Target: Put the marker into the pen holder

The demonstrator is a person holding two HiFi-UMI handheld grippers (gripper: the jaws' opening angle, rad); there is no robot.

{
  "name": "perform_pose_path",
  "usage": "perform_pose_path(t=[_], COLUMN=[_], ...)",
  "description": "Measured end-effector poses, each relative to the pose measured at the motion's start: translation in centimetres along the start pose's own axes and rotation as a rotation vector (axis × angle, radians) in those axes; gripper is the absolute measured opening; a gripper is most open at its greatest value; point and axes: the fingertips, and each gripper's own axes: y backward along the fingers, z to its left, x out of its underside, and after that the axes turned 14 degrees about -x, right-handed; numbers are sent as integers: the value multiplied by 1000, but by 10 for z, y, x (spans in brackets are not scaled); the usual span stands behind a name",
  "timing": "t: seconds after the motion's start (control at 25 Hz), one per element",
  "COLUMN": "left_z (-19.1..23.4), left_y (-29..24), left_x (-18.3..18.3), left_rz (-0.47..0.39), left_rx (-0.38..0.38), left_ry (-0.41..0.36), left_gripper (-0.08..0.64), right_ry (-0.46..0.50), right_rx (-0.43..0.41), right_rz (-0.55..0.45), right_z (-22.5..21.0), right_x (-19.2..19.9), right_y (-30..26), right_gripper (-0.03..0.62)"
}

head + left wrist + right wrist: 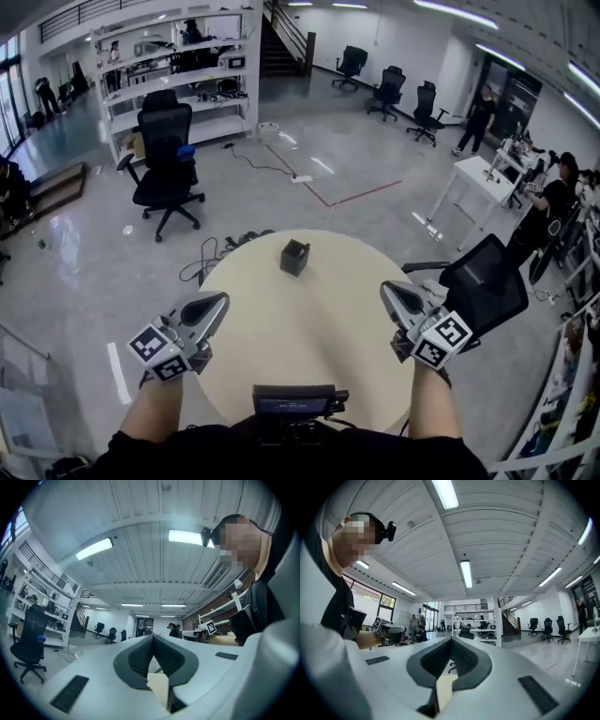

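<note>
A small black pen holder (294, 256) stands on the far part of the round beige table (300, 328). No marker shows in any view. My left gripper (221, 302) hovers over the table's left edge, jaws shut with nothing between them. Over the right edge, my right gripper (385, 290) is likewise shut and holds nothing. In the left gripper view the left gripper (153, 637) points upward toward the ceiling and the room, tips touching. The right gripper view shows the right gripper (451, 639) tilted up the same way, tips together.
A black office chair (484, 285) stands against the table's right side. Cables (220, 251) lie on the floor beyond the table's far left. Another black chair (165, 155) and white shelves (178, 75) are farther back. A black device (295, 402) sits at my chest.
</note>
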Motion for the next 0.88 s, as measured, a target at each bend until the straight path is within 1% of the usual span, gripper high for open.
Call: perform_pose_path(t=[0.08, 0.24, 0.36, 0.44, 0.52, 0.64, 0.8, 0.88], left_z=[-39, -120, -168, -190, -205, -216, -215, -216], left_y=[15, 36, 49, 59, 66, 77, 89, 96], left_x=[-3, -2, 11, 20, 23, 20, 22, 22], left_rz=[-14, -37, -22, -9, -5, -7, 11, 16], left_rx=[-20, -45, -61, -67, -65, -51, -12, 3], left_ry=[-2, 38, 39, 51, 59, 68, 94, 81], left_gripper=[-3, -3, -3, -3, -3, -3, -3, -3], right_ry=[-5, -7, -19, -29, -25, -14, -53, -66], right_rx=[-34, -90, -114, -117, -109, -93, -76, -73], right_rz=[-11, 16, 18, 16, 12, -4, -42, -35], right_z=[23, 57, 76, 87, 96, 112, 132, 140], right_x=[-6, -10, -8, -8, -12, -19, -14, -6], right_y=[30, 90, 129, 150, 165, 177, 176, 171], right_gripper=[5, 5, 5, 5, 3, 5, 5, 3])
